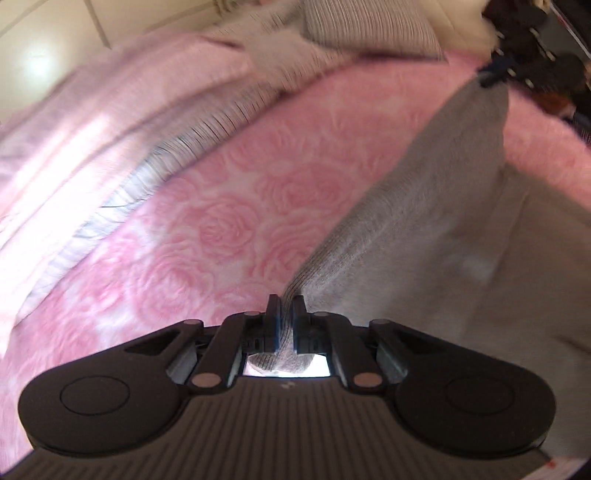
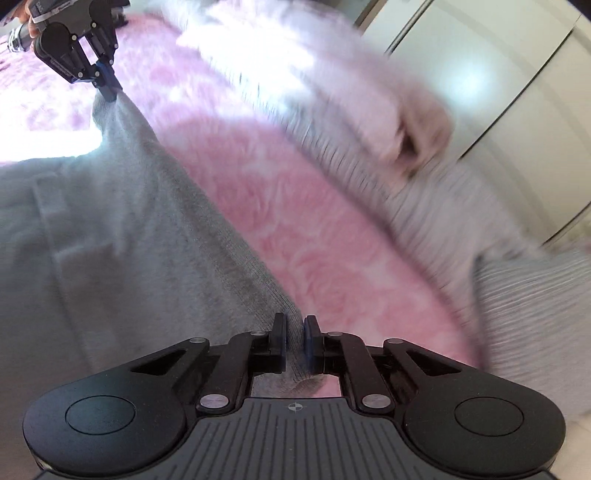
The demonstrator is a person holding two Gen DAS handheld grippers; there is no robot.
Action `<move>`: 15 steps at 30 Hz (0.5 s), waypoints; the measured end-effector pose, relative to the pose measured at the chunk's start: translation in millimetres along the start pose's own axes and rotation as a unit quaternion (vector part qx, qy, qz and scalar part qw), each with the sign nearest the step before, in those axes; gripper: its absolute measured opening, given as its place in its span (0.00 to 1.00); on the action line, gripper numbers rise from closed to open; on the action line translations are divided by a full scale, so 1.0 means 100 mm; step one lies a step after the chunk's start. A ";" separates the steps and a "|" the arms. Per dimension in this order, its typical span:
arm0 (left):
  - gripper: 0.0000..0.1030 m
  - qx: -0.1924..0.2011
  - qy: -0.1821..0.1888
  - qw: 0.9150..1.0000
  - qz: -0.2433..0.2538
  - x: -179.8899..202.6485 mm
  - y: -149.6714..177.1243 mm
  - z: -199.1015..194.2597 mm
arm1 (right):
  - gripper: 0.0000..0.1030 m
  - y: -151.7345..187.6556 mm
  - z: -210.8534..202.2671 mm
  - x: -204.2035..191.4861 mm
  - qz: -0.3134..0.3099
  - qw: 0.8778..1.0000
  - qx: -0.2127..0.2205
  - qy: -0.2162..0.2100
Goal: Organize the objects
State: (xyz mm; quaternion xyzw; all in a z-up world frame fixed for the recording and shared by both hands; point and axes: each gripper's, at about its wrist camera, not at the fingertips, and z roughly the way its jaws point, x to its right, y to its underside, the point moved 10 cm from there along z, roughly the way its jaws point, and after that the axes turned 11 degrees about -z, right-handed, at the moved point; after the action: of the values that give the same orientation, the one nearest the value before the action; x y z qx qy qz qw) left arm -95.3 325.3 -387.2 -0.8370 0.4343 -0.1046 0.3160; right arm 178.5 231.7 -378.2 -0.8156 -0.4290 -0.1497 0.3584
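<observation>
A grey knit garment (image 1: 436, 206) with a ribbed hem hangs stretched above a pink rose-patterned bed cover (image 1: 236, 206). My left gripper (image 1: 287, 308) is shut on one corner of the hem, with the fabric bunched between its pads. My right gripper (image 2: 294, 328) is shut on the other corner of the grey garment (image 2: 122, 221). In the left wrist view the right gripper (image 1: 487, 75) shows at the top right, pinching the far corner. The left gripper (image 2: 110, 92) appears at the top left of the right wrist view, clamping its corner. Both views are motion-blurred.
A pale pink blanket (image 1: 92, 129) and striped bedding (image 1: 177, 162) lie bunched along the bed's far side, with a striped pillow (image 1: 369, 29) at the head. White cupboard doors (image 2: 517, 92) stand beyond the bed. The pink cover (image 2: 295, 229) lies under the garment.
</observation>
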 end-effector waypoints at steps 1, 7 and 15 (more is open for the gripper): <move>0.04 0.009 -0.007 1.000 -0.012 0.07 0.05 -0.19 | 0.05 -0.01 -0.19 -0.08 0.002 1.000 0.005 0.013; 0.03 0.020 -0.013 0.997 -0.074 0.68 0.66 -1.09 | 0.05 0.12 -1.25 -0.80 0.005 0.999 0.004 0.048; 0.11 -0.080 -0.003 0.979 -0.186 1.58 2.02 -1.38 | 0.06 0.79 -1.87 -2.32 -0.027 0.996 -0.071 -0.039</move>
State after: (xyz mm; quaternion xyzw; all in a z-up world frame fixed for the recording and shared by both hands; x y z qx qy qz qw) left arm -195.8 54.0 -420.5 -0.9260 0.2774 -0.1239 0.2241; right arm 118.1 -68.8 -412.2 -0.8323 -0.4526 -0.1575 0.2786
